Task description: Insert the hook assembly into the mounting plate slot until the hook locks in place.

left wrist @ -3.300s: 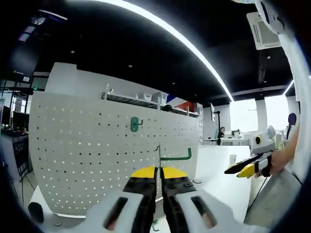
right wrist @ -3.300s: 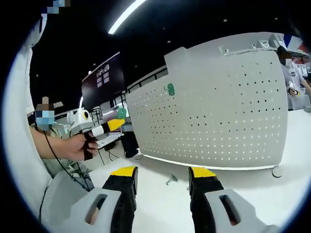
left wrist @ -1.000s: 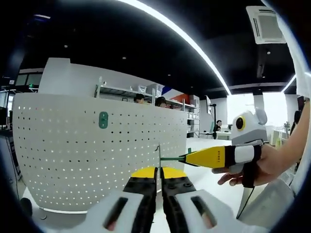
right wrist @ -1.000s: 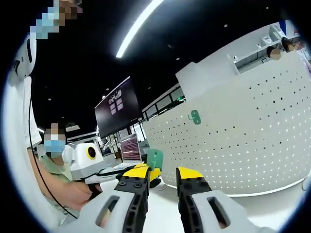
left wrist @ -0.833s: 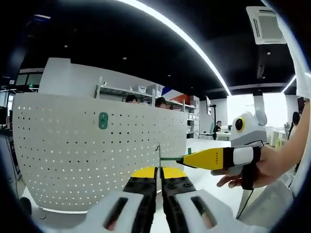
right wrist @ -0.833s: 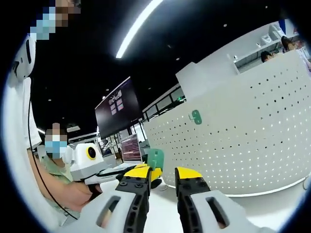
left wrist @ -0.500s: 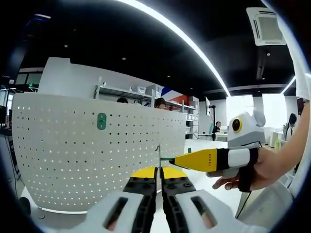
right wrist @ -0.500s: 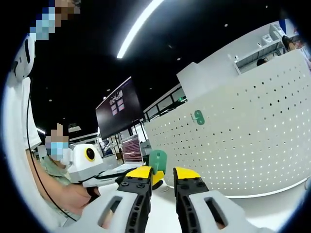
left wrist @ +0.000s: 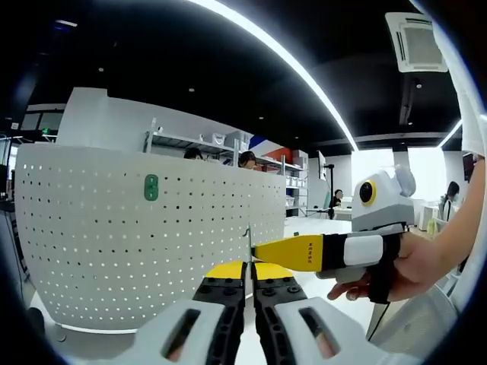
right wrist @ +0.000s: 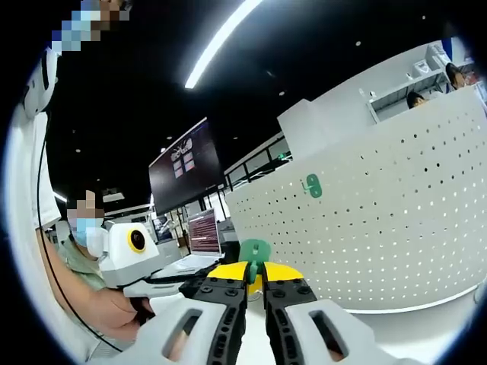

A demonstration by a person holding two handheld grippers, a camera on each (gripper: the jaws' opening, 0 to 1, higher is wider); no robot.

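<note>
In the left gripper view, your left gripper (left wrist: 249, 275) has its yellow-tipped jaws pressed together on the hook assembly (left wrist: 248, 245), whose thin green stem stands straight up from the jaw tips toward 12 o'clock. Your right gripper (left wrist: 283, 252) comes in from 3 o'clock, held in your hand (left wrist: 397, 266), and its yellow tip meets that stem just above your left jaws. In the right gripper view, your right gripper (right wrist: 255, 274) has its jaws nearly closed on the green plate end of the hook assembly (right wrist: 254, 252), a rounded green tab poking up between the tips at 12 o'clock. The left gripper (right wrist: 194, 282) reaches in from 9 o'clock and ends right beside your right jaws. The mounting plate (left wrist: 122, 236), a white curved pegboard dotted with holes, stands behind the hook from 9 to 12 o'clock, apart from it. A small green slotted piece (left wrist: 151, 187) sits on the board near 11 o'clock.
</note>
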